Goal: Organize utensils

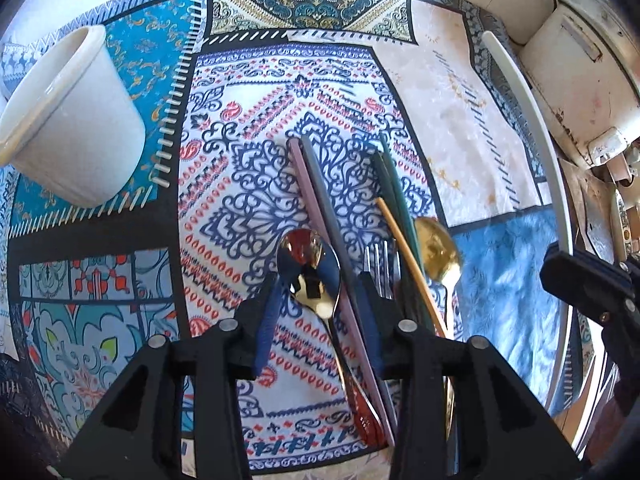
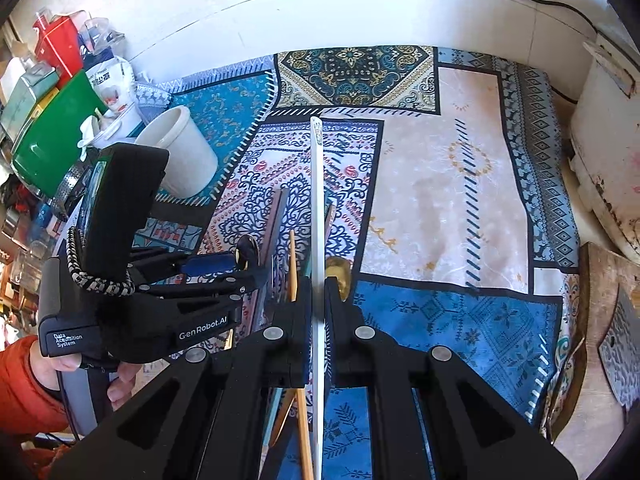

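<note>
A long white plastic chopstick (image 2: 317,216) is clenched by the right gripper (image 2: 318,300); the left gripper (image 1: 316,300) is parted around a shiny silver metal spoon (image 1: 310,272), untouched.

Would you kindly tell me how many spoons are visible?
2: a silver spoon between the left gripper's fingers, and a gold spoon right of the chopsticks. Others may be hidden.

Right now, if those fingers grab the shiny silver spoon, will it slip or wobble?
Probably slippery: the silver spoon is mirror-polished. Its rounded bowl may rock or pivot if pinched there. It looks rigid metal, so it should not bend. It lies against the chopsticks, which may shift.
</note>
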Tool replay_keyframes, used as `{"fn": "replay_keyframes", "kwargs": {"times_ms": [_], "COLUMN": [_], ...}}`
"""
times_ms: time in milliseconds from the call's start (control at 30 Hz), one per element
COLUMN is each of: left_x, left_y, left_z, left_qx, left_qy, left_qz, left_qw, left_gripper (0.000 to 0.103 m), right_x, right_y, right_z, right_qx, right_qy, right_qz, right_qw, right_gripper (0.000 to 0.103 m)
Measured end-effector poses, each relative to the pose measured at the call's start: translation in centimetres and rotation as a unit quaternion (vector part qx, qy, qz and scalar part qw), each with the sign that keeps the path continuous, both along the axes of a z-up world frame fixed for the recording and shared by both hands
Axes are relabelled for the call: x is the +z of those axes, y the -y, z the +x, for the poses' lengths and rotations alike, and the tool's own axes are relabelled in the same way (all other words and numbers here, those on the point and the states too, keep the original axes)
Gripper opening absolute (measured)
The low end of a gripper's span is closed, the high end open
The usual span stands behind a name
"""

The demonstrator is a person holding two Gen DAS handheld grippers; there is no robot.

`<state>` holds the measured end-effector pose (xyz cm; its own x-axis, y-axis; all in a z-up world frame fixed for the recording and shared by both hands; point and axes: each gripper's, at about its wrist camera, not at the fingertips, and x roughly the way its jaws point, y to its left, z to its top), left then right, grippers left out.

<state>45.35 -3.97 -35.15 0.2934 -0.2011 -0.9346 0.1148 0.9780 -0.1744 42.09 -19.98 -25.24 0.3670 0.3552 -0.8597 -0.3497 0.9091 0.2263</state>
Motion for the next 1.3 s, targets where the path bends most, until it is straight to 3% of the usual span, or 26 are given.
{"fn": "replay_keyframes", "kwargs": {"times_ms": [233,300,567,1300], "left_x": [-0.2,-0.2,0.0,8.2], "left_y": [0.3,0.2,-0.9,-6.3], "left_z": [0.8,0.9,0.8,-7.0], "left_qx": [0.012,0.018,0.019,0.048], "left_qy": [0.021,0.029,0.025,0.125], "left_qz": [-0.002,0.0,-0.017,-0.041], "left_qw": [0.9997,0.9994,0.9994,0.9901], "left_gripper": [0.038,0.031,0.031,0.03], "right_x": [0.2,0.2,0.3,2.4], "right_y": [0.8,0.9,0.8,-4.1], "right_z": [0.3,0.3,-0.1,0.3], "right_qx": [-0.011,-0.013,-0.013,0.028], "right_qy": [0.004,0.004,0.006,0.042], "right_qz": [0.002,0.002,0.001,0.013], "right_qw": [1.0,1.0,1.0,0.999], "right_gripper": [0.006,0.006,0.006,0.006]}}
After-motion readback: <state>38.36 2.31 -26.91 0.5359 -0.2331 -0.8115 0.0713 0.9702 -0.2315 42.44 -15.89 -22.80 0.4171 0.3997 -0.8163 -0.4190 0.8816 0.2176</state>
